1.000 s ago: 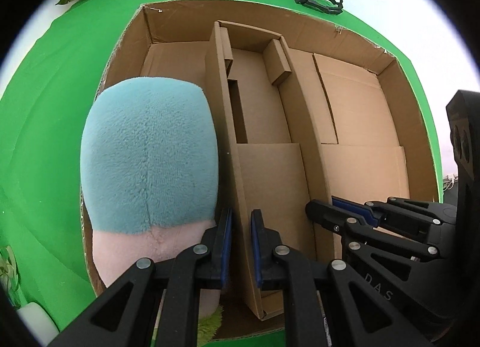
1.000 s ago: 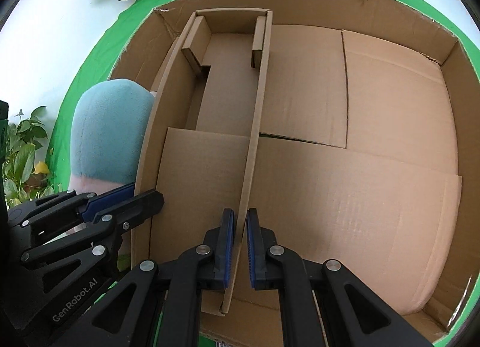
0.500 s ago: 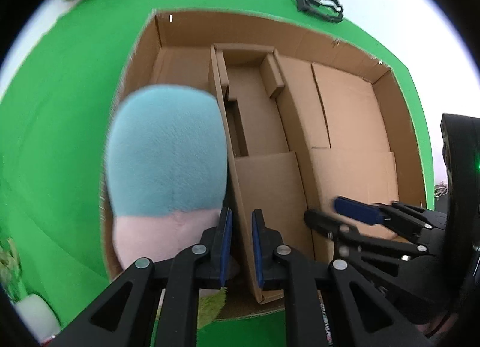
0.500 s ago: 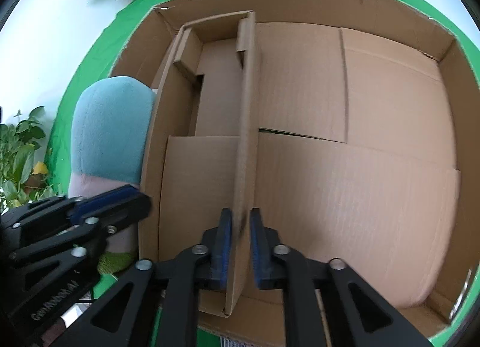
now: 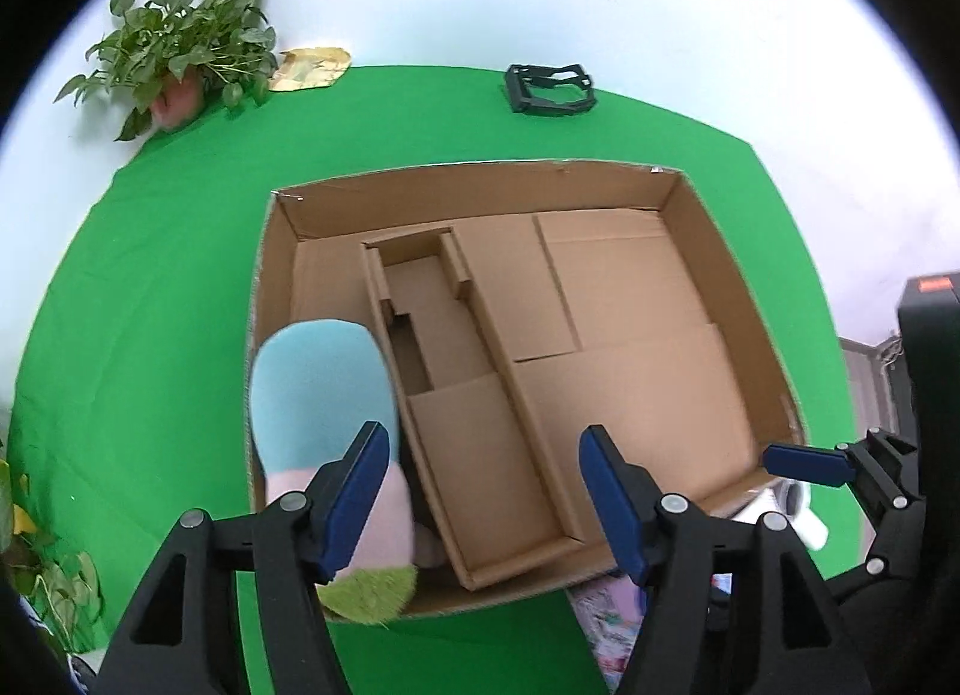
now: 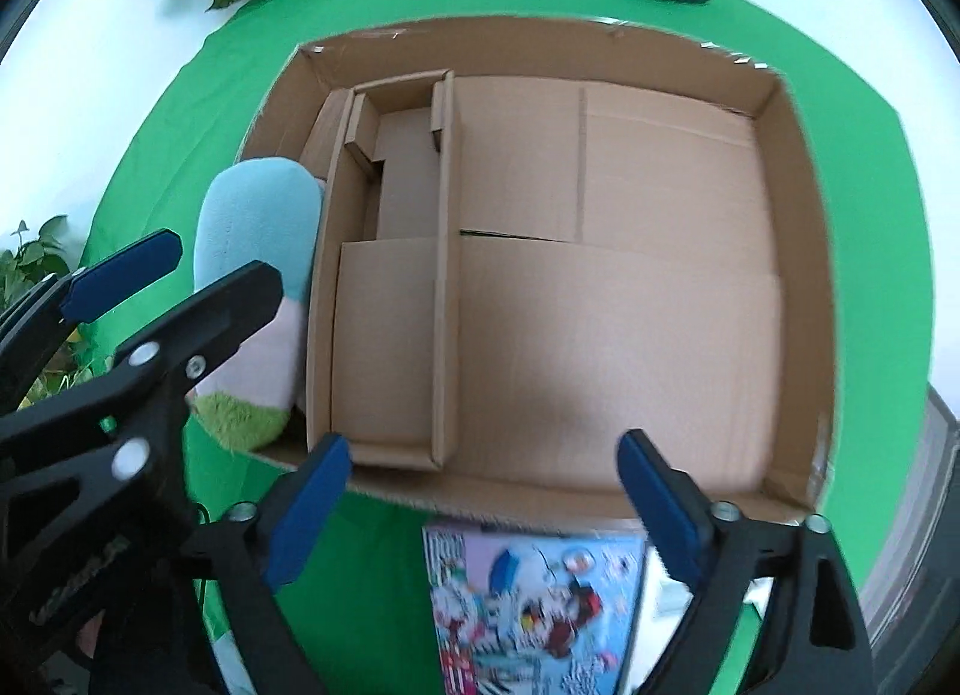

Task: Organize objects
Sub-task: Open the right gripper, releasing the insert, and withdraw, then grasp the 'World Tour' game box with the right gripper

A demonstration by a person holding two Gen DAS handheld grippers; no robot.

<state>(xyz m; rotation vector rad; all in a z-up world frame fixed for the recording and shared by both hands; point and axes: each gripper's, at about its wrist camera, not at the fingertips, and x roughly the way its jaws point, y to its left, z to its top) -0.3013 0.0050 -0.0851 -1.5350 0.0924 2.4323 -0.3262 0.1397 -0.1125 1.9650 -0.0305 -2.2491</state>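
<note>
Both grippers, clamped a second ago on the walls of the cardboard insert (image 6: pixel 390 299), have just been opening and now stand above the box with nothing between their fingers.

- Left gripper (image 5: pixel 480 491): fingers spread wide, empty, over the near end of the insert.
- Right gripper (image 6: pixel 486 503): fingers spread very wide, empty, over the near wall of the box.
- Cardboard box (image 6: pixel 804 251): large, open-topped, on the green table (image 5: pixel 150 335).
- Cardboard insert: narrow tray with upright walls, lying inside the box along its left part, a small notched section at its far end.
- Plush toy (image 5: pixel 318 389): teal, pink and green, wedged between the insert and the left wall of the box, its green end reaching the near edge.
- Picture book (image 6: pixel 540 605): colourful cover, flat on the table just outside the near wall.
- Potted plant (image 5: pixel 180 53): far left corner of the table.
- Black clip (image 5: pixel 549 89): far side of the table, well apart from the box.
</note>
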